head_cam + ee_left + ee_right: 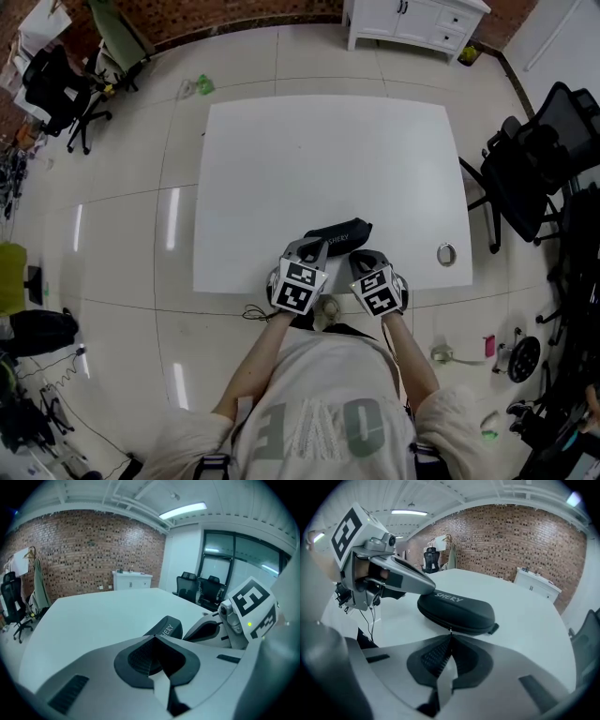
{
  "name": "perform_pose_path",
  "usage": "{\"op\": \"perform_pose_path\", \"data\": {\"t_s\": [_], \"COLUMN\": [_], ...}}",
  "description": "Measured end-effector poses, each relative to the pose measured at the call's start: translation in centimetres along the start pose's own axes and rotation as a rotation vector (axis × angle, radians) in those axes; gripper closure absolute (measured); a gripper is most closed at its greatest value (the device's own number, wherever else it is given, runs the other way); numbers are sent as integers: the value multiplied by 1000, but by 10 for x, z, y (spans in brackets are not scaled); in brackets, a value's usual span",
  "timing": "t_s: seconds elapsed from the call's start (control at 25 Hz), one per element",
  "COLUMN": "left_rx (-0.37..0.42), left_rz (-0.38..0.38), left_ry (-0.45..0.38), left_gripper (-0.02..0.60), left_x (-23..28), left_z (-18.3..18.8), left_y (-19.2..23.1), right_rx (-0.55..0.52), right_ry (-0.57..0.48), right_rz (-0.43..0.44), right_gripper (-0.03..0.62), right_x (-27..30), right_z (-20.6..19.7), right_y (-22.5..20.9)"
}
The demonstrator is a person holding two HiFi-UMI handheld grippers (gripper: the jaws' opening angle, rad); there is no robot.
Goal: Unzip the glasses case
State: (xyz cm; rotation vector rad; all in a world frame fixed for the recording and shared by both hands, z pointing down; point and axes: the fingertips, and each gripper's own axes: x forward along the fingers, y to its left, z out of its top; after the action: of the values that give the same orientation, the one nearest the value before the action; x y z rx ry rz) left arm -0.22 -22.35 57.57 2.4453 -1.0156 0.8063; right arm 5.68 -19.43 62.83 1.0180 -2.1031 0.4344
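Black glasses case (457, 611) lies crosswise to right tool (450, 636), touching its tip.
Right tool looks clenched on mid-seam zip pull (450, 630); left tool (155, 639) clenched empty, at case's end.

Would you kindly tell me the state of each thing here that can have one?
Case: zipped shut, lying on the table.
Zip pull: pinched at the right jaw tips, on the case's near side.
Left hand-held gripper: jaws together, empty, tip at the case's end.
Right hand-held gripper: jaws shut on the zip pull.
Cabinet: doors closed.
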Motion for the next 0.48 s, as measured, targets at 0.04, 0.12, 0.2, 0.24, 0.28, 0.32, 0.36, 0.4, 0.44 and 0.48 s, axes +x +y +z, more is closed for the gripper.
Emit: {"op": "perform_pose_path", "data": {"t_s": [0.04,0.12,0.2,0.24,0.28,0.32,0.36,0.4,0.44,0.48], "left_rx": [-3,-4,-10,-14,-15,-15,-11,-6,-2,-3], "left_rz": [-2,-4,-8,-11,-13,-14,-12,-4,10,24], "left_ry": [-1,-2,-6,-7,-8,-7,-6,-4,-3,-5], "left_gripper": [577,577,577,577,577,577,577,577,577,577], "left_x": [0,2,2,2,3,3,3,2,1,0], "left_z": [0,2,2,2,3,3,4,5,7,9], "left_y": [0,1,2,2,2,2,3,5,8,11], "right_rx": [9,27,36,34,30,26,25,28,30,29], "right_ry": [4,9,12,13,14,14,14,14,14,14], "right_rz": [-18,-54,-78,-81,-80,-77,-71,-64,-57,-51], "right_gripper": [594,594,594,594,594,594,594,594,594,594], "right_x": [-2,-4,-5,-5,-5,-4,-3,-3,-2,-2], "right_z": [-3,-6,-8,-8,-7,-6,-5,-4,-4,-3], "right_y": [-10,-30,-46,-50,-52,-52,-50,-47,-42,-35]}}
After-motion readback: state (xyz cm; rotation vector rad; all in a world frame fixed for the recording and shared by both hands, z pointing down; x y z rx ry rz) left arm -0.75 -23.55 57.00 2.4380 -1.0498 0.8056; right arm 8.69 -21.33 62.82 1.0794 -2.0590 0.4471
